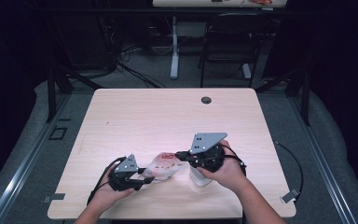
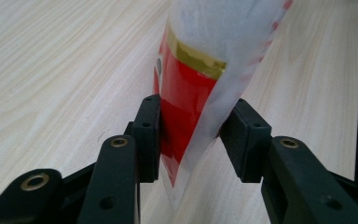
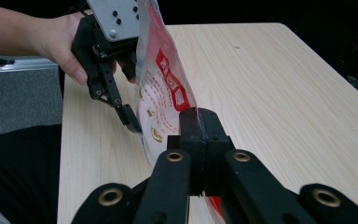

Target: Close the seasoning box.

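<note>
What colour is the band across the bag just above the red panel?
Gold, a narrow band on the white bag above the red panel; clearest in the left gripper view.

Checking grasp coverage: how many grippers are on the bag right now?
2. The right gripper is clamped shut on one edge of the bag; the left gripper straddles the opposite end, one pad touching, jaws not fully closed.

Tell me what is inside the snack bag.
The snack bag is opaque red-and-white printed film, so its contents are hidden. The right gripper pinches one edge; the left gripper straddles the other end.
</note>
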The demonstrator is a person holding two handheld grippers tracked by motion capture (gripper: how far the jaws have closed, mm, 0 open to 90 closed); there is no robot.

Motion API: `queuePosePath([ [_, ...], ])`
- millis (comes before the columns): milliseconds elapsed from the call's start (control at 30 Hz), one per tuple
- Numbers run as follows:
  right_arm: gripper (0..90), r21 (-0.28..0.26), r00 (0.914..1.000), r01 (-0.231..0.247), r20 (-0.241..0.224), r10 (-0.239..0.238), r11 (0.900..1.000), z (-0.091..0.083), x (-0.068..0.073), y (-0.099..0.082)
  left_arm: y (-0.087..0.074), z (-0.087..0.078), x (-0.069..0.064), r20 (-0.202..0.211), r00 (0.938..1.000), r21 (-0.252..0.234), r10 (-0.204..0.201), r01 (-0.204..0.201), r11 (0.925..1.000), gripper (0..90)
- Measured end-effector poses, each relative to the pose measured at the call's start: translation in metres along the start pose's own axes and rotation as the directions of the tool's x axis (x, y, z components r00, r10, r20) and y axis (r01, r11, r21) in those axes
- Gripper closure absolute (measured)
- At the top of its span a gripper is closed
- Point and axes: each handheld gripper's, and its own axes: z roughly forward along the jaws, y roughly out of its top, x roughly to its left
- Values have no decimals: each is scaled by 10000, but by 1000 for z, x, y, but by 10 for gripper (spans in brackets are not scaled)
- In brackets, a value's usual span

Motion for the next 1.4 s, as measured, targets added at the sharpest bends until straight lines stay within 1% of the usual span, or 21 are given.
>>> queuePosePath([
  [167, 900, -111, 10000, -47, -36, 46, 9999, -4, -1, 0, 3, -12, -4, -139, 9998, 45, 116, -115, 9999, 618],
  [333, 900, -185, 10000, -36, -91, 34, 9998, -6, 0, 0, 5, -18, -6, -119, 9998, 110, 142, -141, 9998, 628],
  [367, 900, -194, 9999, -43, -97, 41, 9998, -7, 0, 0, 6, -19, -7, -168, 9998, 152, 130, -128, 9998, 630],
  [433, 900, -189, 10000, -43, -84, 42, 9998, -8, 0, 0, 8, -20, -8, -155, 9998, 177, 139, -137, 9998, 632],
  [667, 900, -282, 9999, -129, -83, 126, 9995, -13, -1, -4, 15, -24, -13, -328, 9991, 361, 252, -240, 9991, 635],
  [700, 900, -325, 9999, -137, -81, 134, 9994, -14, -1, -5, 17, -25, -13, -317, 9990, 458, 315, -300, 9985, 635],
  [800, 900, -390, 9999, -157, -77, 154, 9991, -16, -2, -7, 20, -25, -13, -376, 9984, 543, 433, -412, 9977, 636],
  [833, 900, -384, 9999, -149, -53, 147, 9991, -17, -2, -7, 22, -25, -13, -376, 9982, 577, 458, -436, 9974, 636],
  [900, 900, -386, 9998, -178, -32, 177, 9991, -18, -3, -9, 24, -24, -12, -243, 9983, 687, 522, -504, 9964, 637],
  [933, 900, -378, 9998, -215, -62, 213, 9991, -19, -3, -10, 26, -25, -12, -254, 9980, 779, 584, -563, 9954, 637],
  [1000, 900, -408, 9998, -195, 33, 197, 9990, -20, -3, -12, 30, -26, -12, -259, 9975, 928, 662, -635, 9937, 637],
  [1067, 900, -511, 9996, -270, 46, 273, 9983, -21, -3, -15, 35, -28, -11, -292, 9956, 1226, 890, -848, 9888, 637],
  [1100, 900, -519, 9996, -267, 68, 271, 9983, -22, -3, -16, 38, -29, -11, -319, 9955, 1326, 894, -844, 9876, 638],
  [1267, 899, -724, 9988, -406, 250, 425, 9965, -23, -3, -23, 47, -31, -12, -458, 9915, 1714, 1214, -1120, 9788, 639],
  [1400, 899, -807, 9981, -503, 312, 530, 9955, -24, -3, -28, 51, -32, -12, -439, 9905, 1926, 1302, -1195, 9740, 640],
])
